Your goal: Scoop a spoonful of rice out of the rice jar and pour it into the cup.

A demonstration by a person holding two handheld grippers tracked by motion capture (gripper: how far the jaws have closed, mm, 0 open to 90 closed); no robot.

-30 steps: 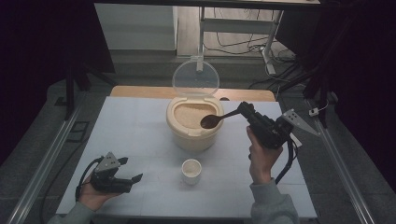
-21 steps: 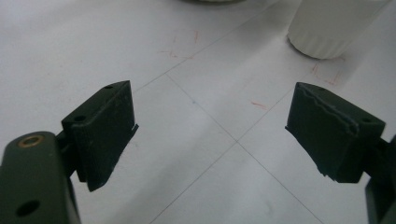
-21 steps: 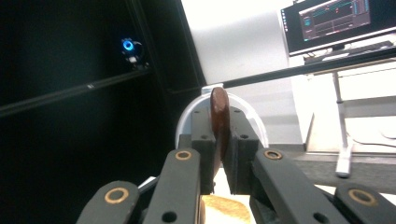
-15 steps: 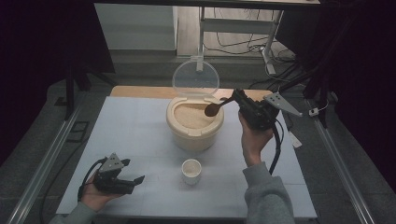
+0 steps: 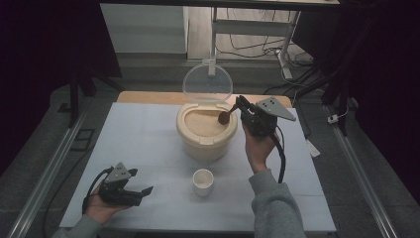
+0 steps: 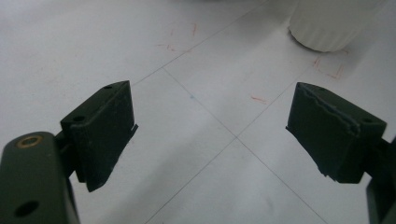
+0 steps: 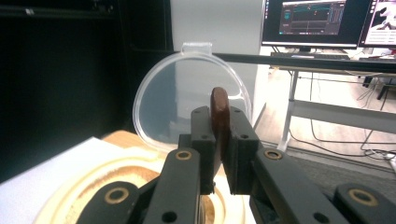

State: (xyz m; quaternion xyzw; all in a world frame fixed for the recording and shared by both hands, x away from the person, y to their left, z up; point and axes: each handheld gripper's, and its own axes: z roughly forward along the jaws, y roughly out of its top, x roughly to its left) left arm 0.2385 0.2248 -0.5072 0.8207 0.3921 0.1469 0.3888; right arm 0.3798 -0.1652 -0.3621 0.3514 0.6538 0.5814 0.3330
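At the near edge of the pale tabletop (image 5: 148, 139), faintly gridded and flecked with red marks, the left tool (image 5: 130, 191) rests in a hand, its jaws spread wide with nothing between them. Just beyond sits a small white cup (image 5: 203, 181). Farther in stands the cream container (image 5: 205, 134) of pale grain, its clear round lid (image 5: 207, 83) tipped upright behind. The right tool (image 5: 238, 105) is clenched on a brown spoon (image 5: 225, 117), whose bowl hangs over the grain near the right rim. Behind, a wooden strip (image 5: 148, 97), grey floor, trailing cables and lit monitors (image 7: 308, 21) on a desk.
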